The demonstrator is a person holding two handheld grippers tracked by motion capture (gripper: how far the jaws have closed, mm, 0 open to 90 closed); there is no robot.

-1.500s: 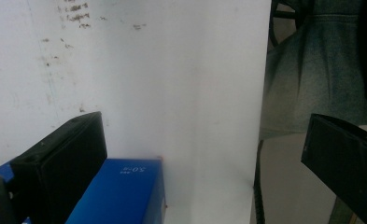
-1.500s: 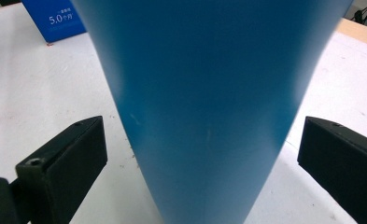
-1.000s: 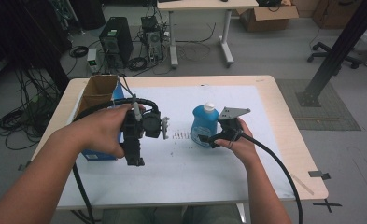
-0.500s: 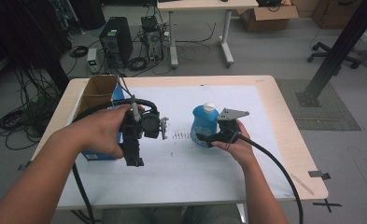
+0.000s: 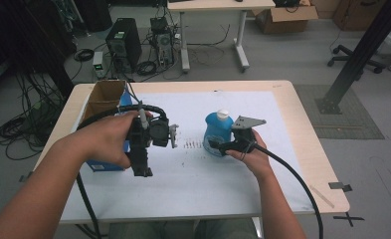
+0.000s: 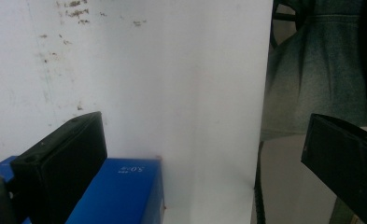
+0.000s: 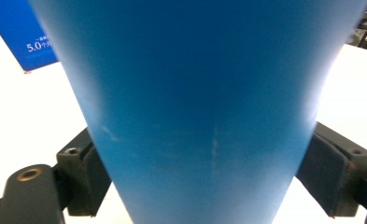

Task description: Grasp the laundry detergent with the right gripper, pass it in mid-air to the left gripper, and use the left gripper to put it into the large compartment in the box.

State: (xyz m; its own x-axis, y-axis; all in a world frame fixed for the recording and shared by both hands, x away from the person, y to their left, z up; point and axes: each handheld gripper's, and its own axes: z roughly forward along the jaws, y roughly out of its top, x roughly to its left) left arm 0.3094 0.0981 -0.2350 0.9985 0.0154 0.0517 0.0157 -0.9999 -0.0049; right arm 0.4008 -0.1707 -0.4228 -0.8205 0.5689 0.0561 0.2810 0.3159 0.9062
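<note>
Two grippers in my hands, my right gripper (image 5: pixel 214 145) with jaws just closing onto the blue bottle (image 5: pixel 217 133) at table centre, pads against its sides, my left gripper (image 5: pixel 142 172) at nine o'clock, jaws wide and empty, blue box (image 5: pixel 103 165) beneath, cardboard box (image 5: pixel 103 97) at eleven o'clock.

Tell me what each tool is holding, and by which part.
The right tool has just closed on the blue bottle, gripping its lower body from both sides. The left tool is open, holding nothing.

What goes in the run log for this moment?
right gripper: jaws just closing, pads against blue bottle | left gripper: open, nothing between, above blue box | bottle upright on table
</note>
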